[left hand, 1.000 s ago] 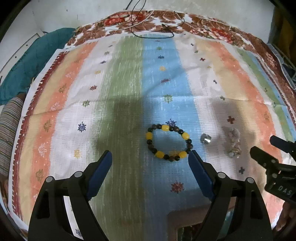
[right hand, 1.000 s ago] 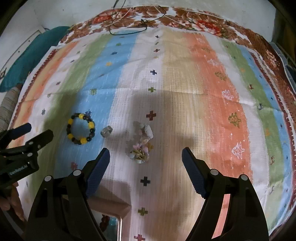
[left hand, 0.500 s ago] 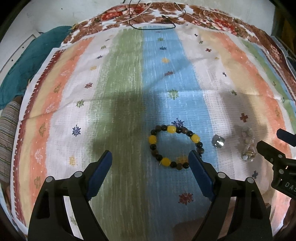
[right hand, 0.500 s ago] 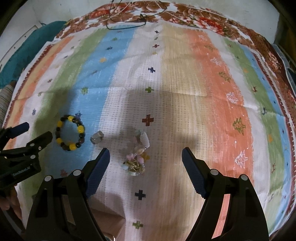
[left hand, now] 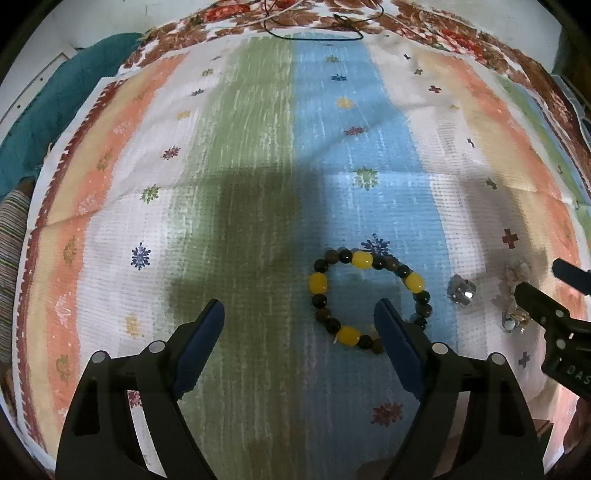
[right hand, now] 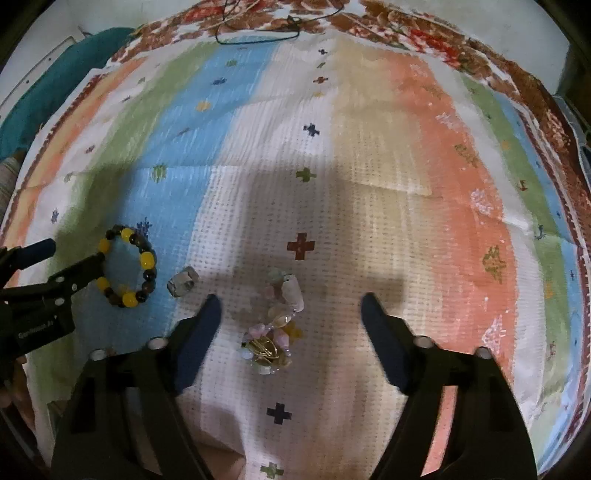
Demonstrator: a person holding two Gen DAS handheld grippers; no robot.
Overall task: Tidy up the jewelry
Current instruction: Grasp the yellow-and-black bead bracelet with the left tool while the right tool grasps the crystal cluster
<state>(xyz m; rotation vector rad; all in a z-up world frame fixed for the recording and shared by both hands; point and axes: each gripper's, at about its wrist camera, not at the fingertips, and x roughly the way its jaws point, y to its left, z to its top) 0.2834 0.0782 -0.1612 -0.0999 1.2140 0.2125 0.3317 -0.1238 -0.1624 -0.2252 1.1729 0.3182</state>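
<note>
A bracelet of yellow and dark beads (left hand: 369,299) lies on the striped cloth; it also shows in the right wrist view (right hand: 127,267). A small clear ring (left hand: 460,290) (right hand: 181,286) lies to its right. A heap of pale stone and gold jewelry (right hand: 275,328) lies further right and shows partly in the left wrist view (left hand: 515,295). My left gripper (left hand: 299,317) is open, its right finger over the bracelet's near edge. My right gripper (right hand: 290,308) is open, with the heap between its fingers.
The striped cloth (left hand: 236,155) covers the whole work surface. A black cord (left hand: 314,29) lies at the far edge. A teal cushion (left hand: 55,107) sits at the far left. A wooden box corner (left hand: 373,469) shows at the bottom edge.
Both grippers have moved forward and lower towards the jewelry. The bracelet now reaches my left gripper's right finger, and the heap now sits between my right gripper's fingers.
</note>
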